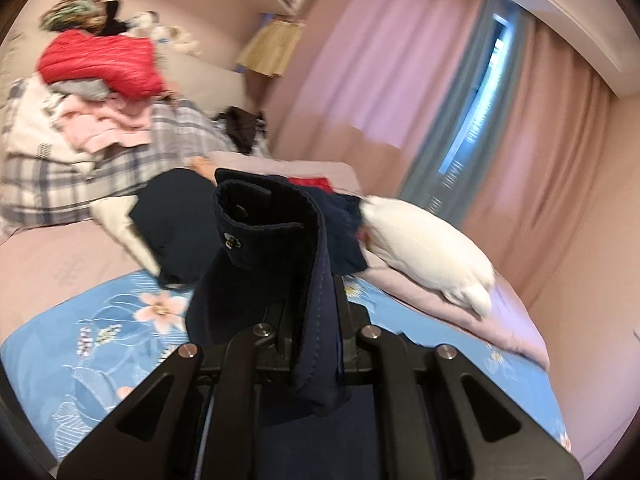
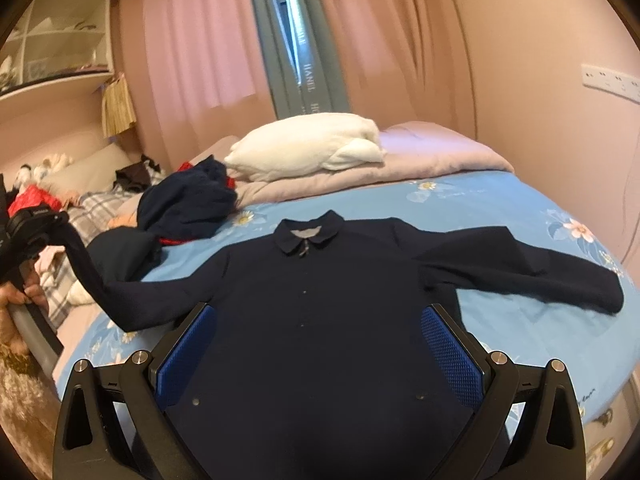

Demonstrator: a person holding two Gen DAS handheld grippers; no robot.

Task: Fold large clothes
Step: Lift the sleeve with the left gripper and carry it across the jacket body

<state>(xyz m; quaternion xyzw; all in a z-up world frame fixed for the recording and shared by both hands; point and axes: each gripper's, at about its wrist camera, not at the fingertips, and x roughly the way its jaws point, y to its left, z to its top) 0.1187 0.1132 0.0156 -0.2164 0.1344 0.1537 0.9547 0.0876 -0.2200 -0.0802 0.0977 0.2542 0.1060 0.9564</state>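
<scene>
A navy long-sleeved collared shirt (image 2: 320,292) lies face up on the blue floral bedsheet (image 2: 500,208), collar toward the curtains. Its right sleeve (image 2: 540,272) lies spread on the sheet. My left gripper (image 1: 308,320) is shut on the left sleeve's buttoned cuff (image 1: 264,224) and holds it lifted off the bed; it also shows in the right wrist view (image 2: 36,224) at the far left. My right gripper (image 2: 318,344) is open and empty, its blue pads (image 2: 450,356) hovering over the shirt's lower body.
A heap of dark navy and red clothes (image 2: 188,200) lies beside the shirt's left shoulder. A white pillow (image 2: 308,148) rests on a folded pink quilt (image 2: 432,152) at the back. A pile of red, pink and plaid laundry (image 1: 96,92) sits on the left.
</scene>
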